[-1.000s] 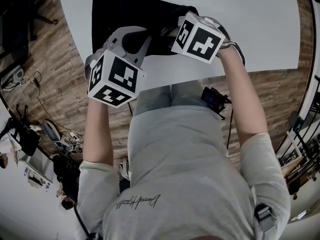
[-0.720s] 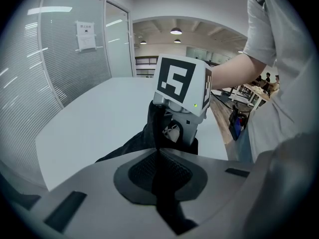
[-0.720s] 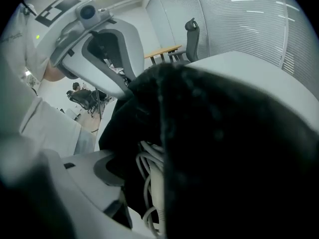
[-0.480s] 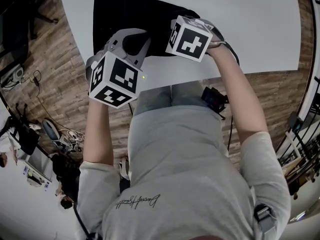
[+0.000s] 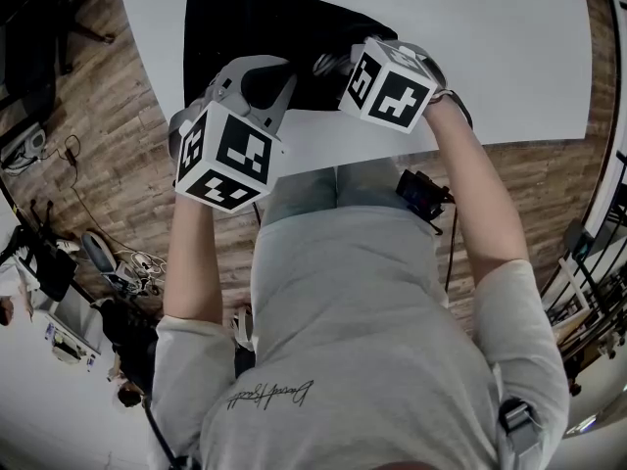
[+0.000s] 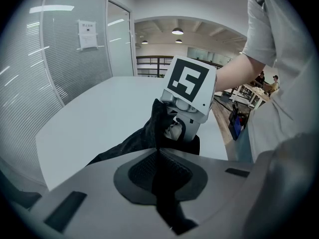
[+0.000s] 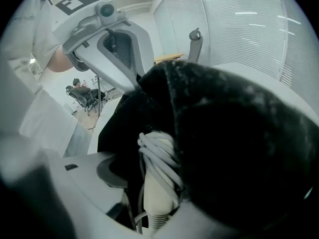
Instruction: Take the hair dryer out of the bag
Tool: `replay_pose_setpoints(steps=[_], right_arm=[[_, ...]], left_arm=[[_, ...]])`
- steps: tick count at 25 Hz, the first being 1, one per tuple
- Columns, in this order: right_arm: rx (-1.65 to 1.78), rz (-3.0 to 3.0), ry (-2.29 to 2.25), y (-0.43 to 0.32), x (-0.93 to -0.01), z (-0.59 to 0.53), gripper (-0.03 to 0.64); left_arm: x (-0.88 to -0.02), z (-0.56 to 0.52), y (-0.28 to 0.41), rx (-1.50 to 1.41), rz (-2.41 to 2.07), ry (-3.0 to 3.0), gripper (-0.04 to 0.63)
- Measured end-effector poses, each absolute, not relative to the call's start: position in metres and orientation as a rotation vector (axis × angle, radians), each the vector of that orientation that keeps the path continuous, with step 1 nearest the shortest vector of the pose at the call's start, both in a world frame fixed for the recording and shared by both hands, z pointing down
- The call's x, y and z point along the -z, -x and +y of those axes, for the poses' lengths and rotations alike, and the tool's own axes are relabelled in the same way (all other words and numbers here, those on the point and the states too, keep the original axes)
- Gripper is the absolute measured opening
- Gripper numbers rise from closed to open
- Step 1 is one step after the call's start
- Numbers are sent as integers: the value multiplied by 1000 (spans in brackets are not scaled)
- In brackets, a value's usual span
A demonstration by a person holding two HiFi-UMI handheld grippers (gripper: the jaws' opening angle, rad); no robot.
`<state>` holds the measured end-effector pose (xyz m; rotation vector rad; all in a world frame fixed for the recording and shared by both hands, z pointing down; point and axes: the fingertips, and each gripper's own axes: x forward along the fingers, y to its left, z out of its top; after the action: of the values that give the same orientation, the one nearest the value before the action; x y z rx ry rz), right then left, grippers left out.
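Note:
A black bag (image 5: 255,27) lies on the white table (image 5: 490,47). My left gripper (image 5: 266,67) is shut on the bag's near edge, and black fabric (image 6: 134,141) is pinched between its jaws (image 6: 158,156). My right gripper (image 5: 331,65) reaches into the bag's mouth from the right. In the right gripper view the cream hair dryer handle (image 7: 157,193), wrapped in grey cord (image 7: 159,156), stands between that gripper's (image 7: 164,203) open jaws. They have just been closing around it, and a gap still shows at the left pad. Bag cloth (image 7: 234,133) hides the dryer's head.
The table's near edge runs just below both grippers, with wooden floor (image 5: 118,116) beyond it at left and right. A dark device (image 5: 421,192) hangs at the person's hip. Glass walls and an office chair (image 7: 195,36) stand past the table.
The right gripper swung slightly left toward the bag's mouth, then came back right and a little lower. The left gripper has kept its place on the bag's edge.

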<state>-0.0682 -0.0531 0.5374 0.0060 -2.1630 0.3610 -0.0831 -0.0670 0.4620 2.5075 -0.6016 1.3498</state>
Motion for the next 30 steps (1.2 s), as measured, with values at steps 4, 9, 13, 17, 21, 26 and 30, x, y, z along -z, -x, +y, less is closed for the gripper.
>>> replay_pose_setpoints(steps=[4, 9, 13, 17, 21, 26, 30], right_arm=[[-333, -2168, -15, 62, -532, -54, 264], [-372, -2170, -14, 54, -527, -55, 262], [-398, -2177, -23, 49, -519, -57, 261], [-397, -2176, -35, 43, -513, -54, 261], [-398, -2175, -53, 38, -507, -57, 261], [-393, -2171, -75, 30, -504, -58, 261], [-394, -2173, -88, 23, -503, -59, 258]], left_arm=[[-461, -66, 84, -1353, -612, -2508, 25], [-464, -68, 86, -1378, -618, -2508, 25], [-461, -71, 86, -1379, -632, -2515, 25], [-458, -71, 86, -1389, -647, -2520, 25], [-455, -74, 90, -1390, -667, -2521, 25], [-456, -77, 89, -1403, -677, -2522, 25], [-459, -81, 88, -1386, -689, -2512, 25]])
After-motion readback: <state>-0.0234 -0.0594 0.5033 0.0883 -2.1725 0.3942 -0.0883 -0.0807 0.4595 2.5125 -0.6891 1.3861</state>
